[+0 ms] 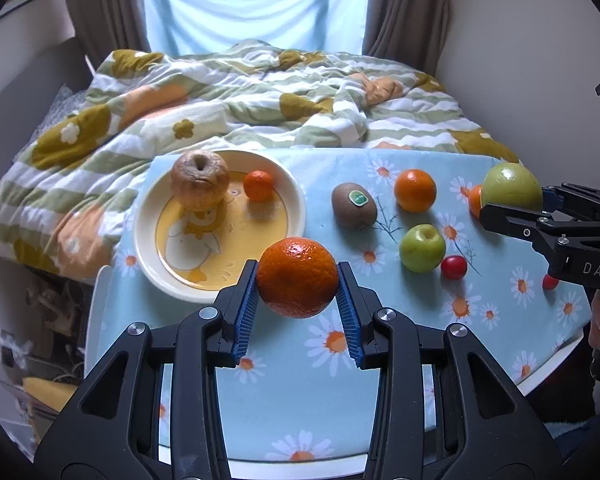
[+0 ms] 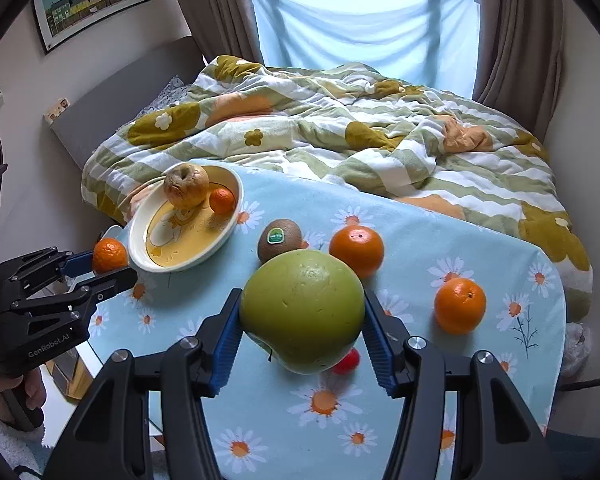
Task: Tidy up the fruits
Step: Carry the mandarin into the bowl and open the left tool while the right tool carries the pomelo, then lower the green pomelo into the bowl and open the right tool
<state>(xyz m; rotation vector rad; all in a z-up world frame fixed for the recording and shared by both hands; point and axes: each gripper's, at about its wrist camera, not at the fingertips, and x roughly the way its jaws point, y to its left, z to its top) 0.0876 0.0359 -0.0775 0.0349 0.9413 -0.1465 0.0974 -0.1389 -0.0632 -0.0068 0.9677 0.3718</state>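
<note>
My left gripper (image 1: 298,284) is shut on an orange (image 1: 297,277) and holds it just above the table, by the near rim of the yellow duck plate (image 1: 148,256). The plate holds a wrinkled brown apple (image 1: 199,184) and a small tangerine (image 1: 259,185). My right gripper (image 2: 302,316) is shut on a large green apple (image 2: 302,310), lifted above the table at the right. On the table lie a kiwi (image 1: 354,205), an orange (image 1: 415,190), a small green apple (image 1: 422,248) and a red cherry tomato (image 1: 453,267).
The table wears a light blue daisy cloth (image 1: 300,392). A bed with a rumpled flowered quilt (image 1: 228,92) lies right behind it. Another orange (image 2: 459,305) sits at the table's right side. A second red tomato (image 1: 549,281) lies near the right gripper.
</note>
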